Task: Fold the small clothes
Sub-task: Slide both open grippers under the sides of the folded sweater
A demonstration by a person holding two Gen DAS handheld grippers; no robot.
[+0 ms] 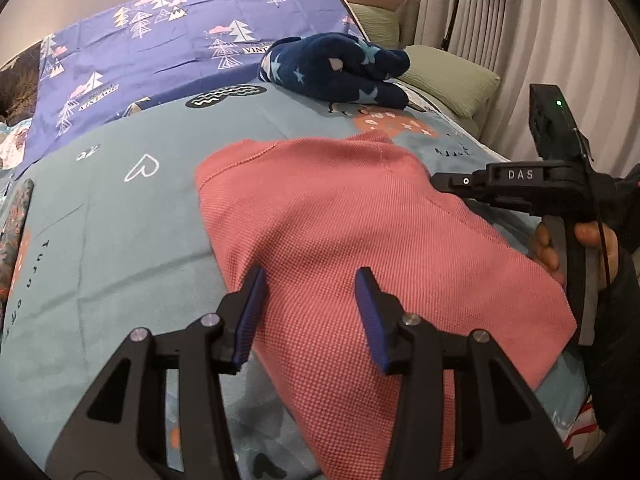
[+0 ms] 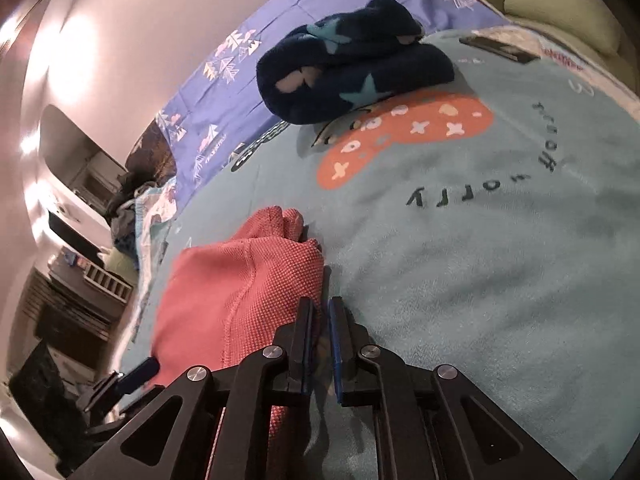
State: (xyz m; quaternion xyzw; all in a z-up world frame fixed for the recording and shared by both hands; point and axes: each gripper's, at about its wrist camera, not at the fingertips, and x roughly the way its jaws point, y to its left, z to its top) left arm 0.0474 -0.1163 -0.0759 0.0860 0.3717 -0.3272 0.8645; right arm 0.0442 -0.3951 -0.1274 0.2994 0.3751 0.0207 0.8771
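We have the pink knitted garment [image 1: 360, 232] lying on the light blue blanket [image 1: 120, 220] of the bed, its left edge and far edge free, with bare blanket open to the left and beyond it. Our left tool [image 1: 311, 304] hangs over the near part of the garment with its blue pads [image 1: 250, 316] apart and nothing pressed between them. Our right tool [image 2: 320, 336] sits at the garment's right border, its jaws drawn nearly together; a sliver of pink [image 2: 240, 300] shows in the slit, so it seems pinched on the cloth edge.

From the left wrist we see the other tool's black body from the side, marked "DAS", a green light above it, and a hand [image 1: 576, 240] in a dark sleeve on its grip. Only there do the green pillows [image 1: 448, 76] and the curtain [image 1: 520, 20] show. The right wrist alone shows dark furniture along the wall and wide clear blanket to the right.

A folded navy star-print piece [image 1: 340, 68] lies well beyond the garment. The blanket reads "Turn" and "worry"; the purple sheet [image 1: 160, 40] reads "VINTAGE".
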